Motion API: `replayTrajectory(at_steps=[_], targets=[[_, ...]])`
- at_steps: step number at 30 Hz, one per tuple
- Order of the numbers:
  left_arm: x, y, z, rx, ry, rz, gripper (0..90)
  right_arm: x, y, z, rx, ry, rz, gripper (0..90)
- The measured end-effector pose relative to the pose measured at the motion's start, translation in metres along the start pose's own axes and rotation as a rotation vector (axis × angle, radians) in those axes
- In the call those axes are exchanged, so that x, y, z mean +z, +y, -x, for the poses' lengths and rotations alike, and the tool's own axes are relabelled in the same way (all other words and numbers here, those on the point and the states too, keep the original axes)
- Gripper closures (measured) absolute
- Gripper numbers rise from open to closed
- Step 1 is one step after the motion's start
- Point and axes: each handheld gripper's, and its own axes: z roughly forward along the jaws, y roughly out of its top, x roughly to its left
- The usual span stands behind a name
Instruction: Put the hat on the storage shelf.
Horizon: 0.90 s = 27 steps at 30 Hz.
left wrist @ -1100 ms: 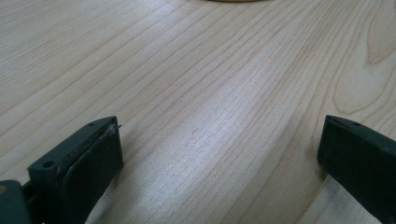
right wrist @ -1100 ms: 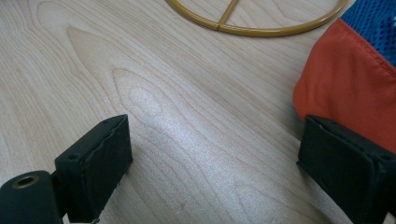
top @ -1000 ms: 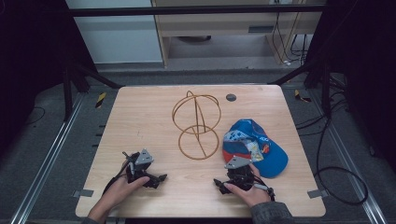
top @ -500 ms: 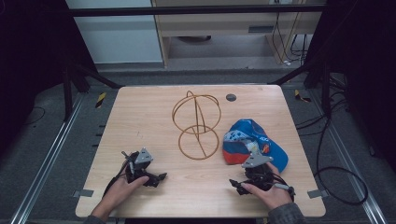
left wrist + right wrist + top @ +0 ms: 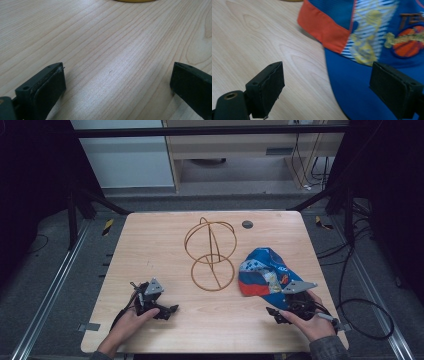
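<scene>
The right gripper (image 5: 325, 87), jaws wide and holding nothing, straddles the edge of the blue cap's (image 5: 372, 42) brim. Closing too shallow (the brim lies flat) could slip off or just push the cap toward the gold wire stand (image 5: 211, 254). The left gripper (image 5: 117, 82) rests wide open and unladen on the wooden table (image 5: 100, 37).

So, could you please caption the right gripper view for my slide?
Open right gripper poised at the blue cap's brim on the wooden table.
</scene>
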Motion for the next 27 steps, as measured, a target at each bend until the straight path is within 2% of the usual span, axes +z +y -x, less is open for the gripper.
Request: replayTrajectory(at_steps=[2, 7, 10, 13, 15, 17, 18, 20, 22, 25, 27], targets=[[0.0, 0.0, 0.0, -0.001, -0.002, 0.001, 0.0, -0.007, 0.0, 0.012, 0.024, -0.017, 0.012, 14.2], [0.0, 0.0, 0.0, 0.003, 0.001, -0.002, 0.0, -0.015, 0.003, 0.028, 0.055, -0.043, 0.013, 14.7], [0.0, 0.0, 0.0, 0.003, 0.001, -0.002, 0.0, -0.019, 0.006, 0.033, 0.058, -0.06, -0.003, 15.4], [0.0, 0.0, 0.0, -0.001, 0.0, 0.001, 0.0, -0.021, 0.014, 0.045, 0.052, -0.075, -0.048, 15.3], [0.0, 0.0, 0.0, 0.003, 0.0, -0.001, 0.0, -0.022, 0.02, 0.05, 0.05, -0.083, -0.056, 15.1], [0.0, 0.0, 0.0, 0.002, 0.0, 0.0, 0.0, -0.023, 0.025, 0.053, 0.046, -0.081, -0.059, 14.4], [0.0, 0.0, 0.0, 0.001, 0.001, 0.0, 0.0, -0.022, 0.032, 0.057, 0.044, -0.063, -0.072, 11.5], [0.0, 0.0, 0.0, 0.001, 0.001, -0.001, 0.0, -0.021, 0.035, 0.058, 0.054, -0.054, -0.076, 10.1], [0.0, 0.0, 0.0, 0.0, 0.001, 0.0, 0.0, -0.018, 0.046, 0.064, 0.029, -0.053, -0.094, 8.5], [0.0, 0.0, 0.0, 0.0, 0.002, 0.0, 0.0, -0.016, 0.051, 0.066, 0.019, -0.048, -0.105, 7.8], [0.0, 0.0, 0.0, 0.0, 0.001, 0.0, 0.0, -0.012, 0.059, 0.066, 0.006, -0.036, -0.138, 7.6]])
